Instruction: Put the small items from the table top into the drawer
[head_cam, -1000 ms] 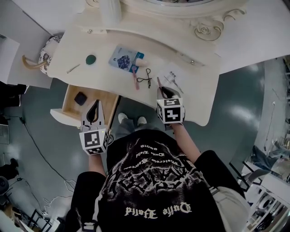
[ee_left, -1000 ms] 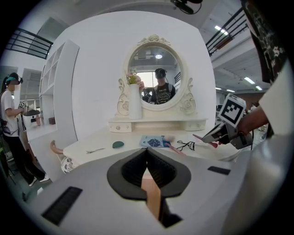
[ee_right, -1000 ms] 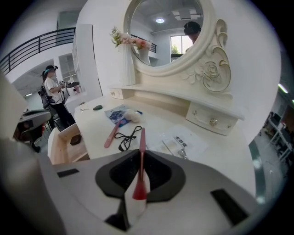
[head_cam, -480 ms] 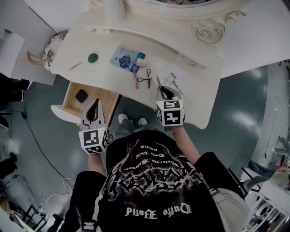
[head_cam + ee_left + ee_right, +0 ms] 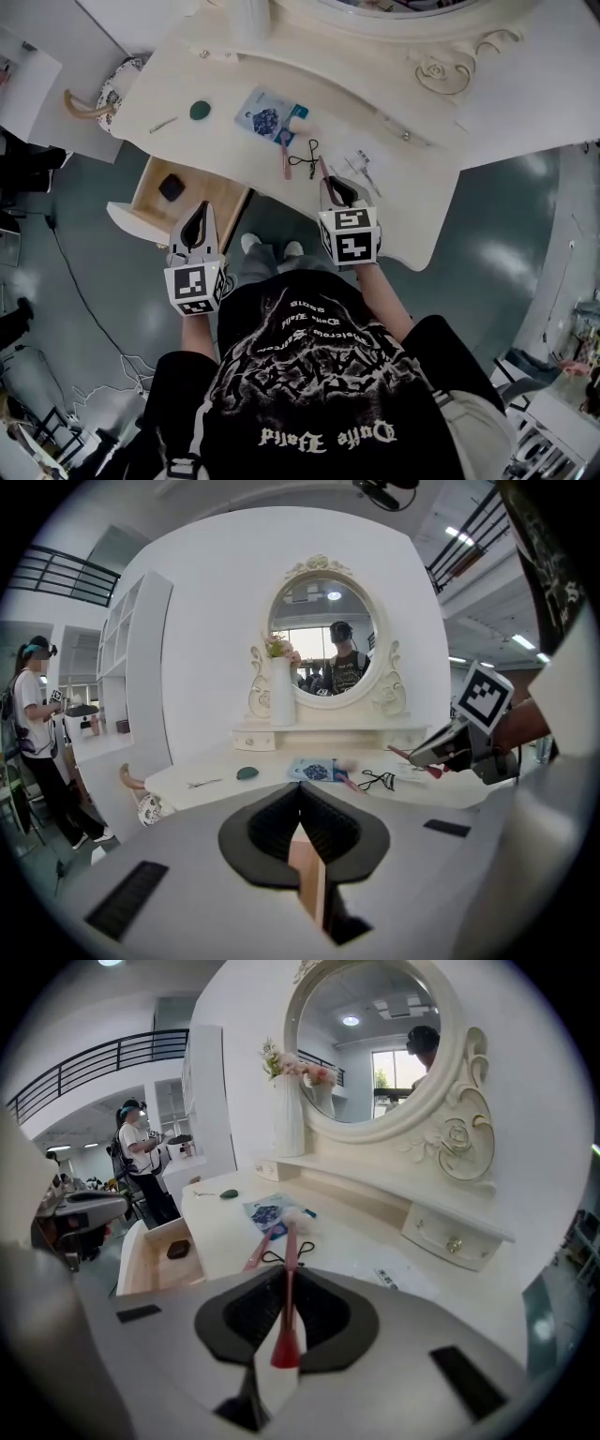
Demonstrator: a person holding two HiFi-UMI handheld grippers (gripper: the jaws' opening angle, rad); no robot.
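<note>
My right gripper [image 5: 332, 186] is shut on a thin red stick [image 5: 287, 1321] just above the cream dressing table [image 5: 412, 202]; the stick's tip [image 5: 322, 167] pokes out past the fingers. On the table lie a pink stick [image 5: 285, 157], a black cord [image 5: 306, 159], a blue packet [image 5: 269, 113], a green oval piece [image 5: 200, 110] and a hairpin [image 5: 162, 124]. The wooden drawer [image 5: 217, 202] stands open at the left with a dark item [image 5: 171, 187] inside. My left gripper [image 5: 197, 214] hovers over the drawer's front, shut and empty.
A small printed packet [image 5: 362, 165] lies right of the cord. An oval mirror [image 5: 375, 1044] and a white vase with flowers [image 5: 290, 1115] stand at the table's back. A person [image 5: 34, 733] stands off to the left. My feet [image 5: 269, 247] are under the table edge.
My right gripper has risen a little with the red stick held in it. The left gripper has stayed over the drawer.
</note>
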